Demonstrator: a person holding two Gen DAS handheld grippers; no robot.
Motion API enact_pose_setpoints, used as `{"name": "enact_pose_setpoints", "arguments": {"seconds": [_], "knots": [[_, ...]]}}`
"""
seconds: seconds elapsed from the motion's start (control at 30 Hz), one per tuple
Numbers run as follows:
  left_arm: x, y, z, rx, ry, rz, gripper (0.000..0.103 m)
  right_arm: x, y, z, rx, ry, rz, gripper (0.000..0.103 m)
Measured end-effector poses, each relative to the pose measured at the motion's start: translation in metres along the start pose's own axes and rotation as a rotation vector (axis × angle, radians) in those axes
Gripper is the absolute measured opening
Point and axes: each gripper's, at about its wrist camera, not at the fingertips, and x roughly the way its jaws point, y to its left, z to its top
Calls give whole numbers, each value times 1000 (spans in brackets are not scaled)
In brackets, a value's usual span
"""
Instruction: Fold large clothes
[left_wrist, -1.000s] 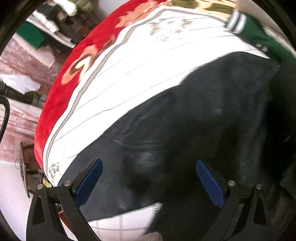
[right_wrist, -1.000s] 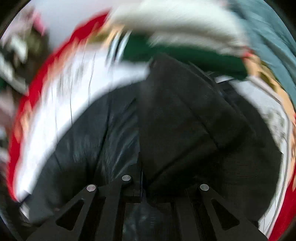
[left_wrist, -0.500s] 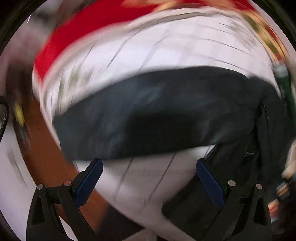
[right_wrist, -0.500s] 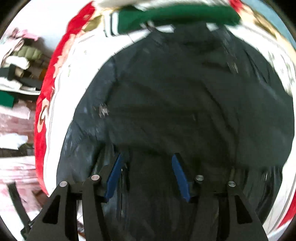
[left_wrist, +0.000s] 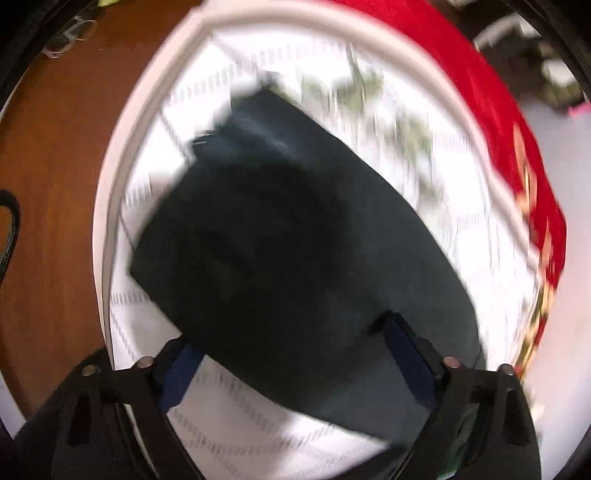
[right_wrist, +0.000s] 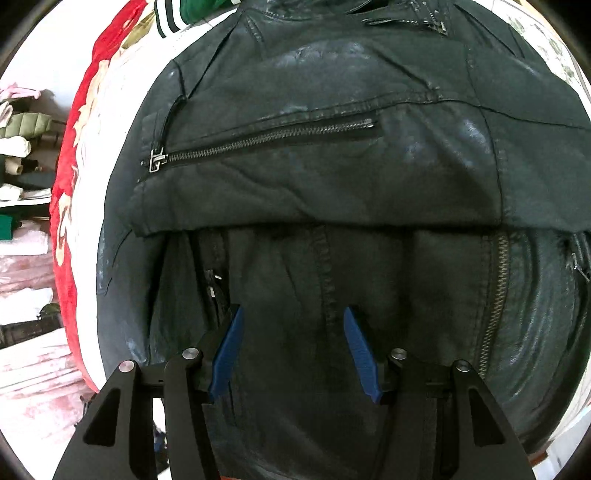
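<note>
A black leather jacket with metal zips lies on a white quilted bed cover. One part is folded across the body, its edge running left to right. My right gripper is open, close above the jacket's lower body, holding nothing. In the blurred left wrist view a dark sleeve or panel of the jacket lies slantwise on the white cover. My left gripper is open over its near end, with the cloth between the blue pads.
A red flowered blanket borders the white cover, also in the left wrist view. A green garment with striped cuff lies past the jacket's collar. Brown wooden floor is beside the bed. Piled clothes are at left.
The left wrist view has swung round hard and now looks along a dark sleeve toward the bed's corner. The right gripper has opened, let go of the jacket and drawn nearer to it.
</note>
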Motion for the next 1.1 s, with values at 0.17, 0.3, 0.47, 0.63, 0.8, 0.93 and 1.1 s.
{"name": "enact_pose_setpoints", "arguments": {"seconds": [0.17, 0.3, 0.47, 0.63, 0.8, 0.93, 1.1], "knots": [[-6, -42, 31, 85, -175, 85, 51, 3, 16, 0, -21, -1, -28, 58], [-13, -88, 43, 266, -266, 137, 9, 3, 38, 3, -62, -23, -70, 58], [-42, -118, 20, 476, -371, 131, 6, -17, 65, 10, -137, -155, -242, 58], [-80, -165, -26, 718, -469, 75, 5, -15, 95, 24, -254, -291, -495, 68], [-111, -210, -84, 947, -536, 23, 5, 4, 77, 50, -190, -212, -401, 69], [-126, -248, -153, 1151, -575, -35, 4, -19, 48, 57, -106, -226, -300, 69], [-123, -288, -289, 1391, -466, -178, 4, -66, -27, 54, 4, -225, -236, 69]]}}
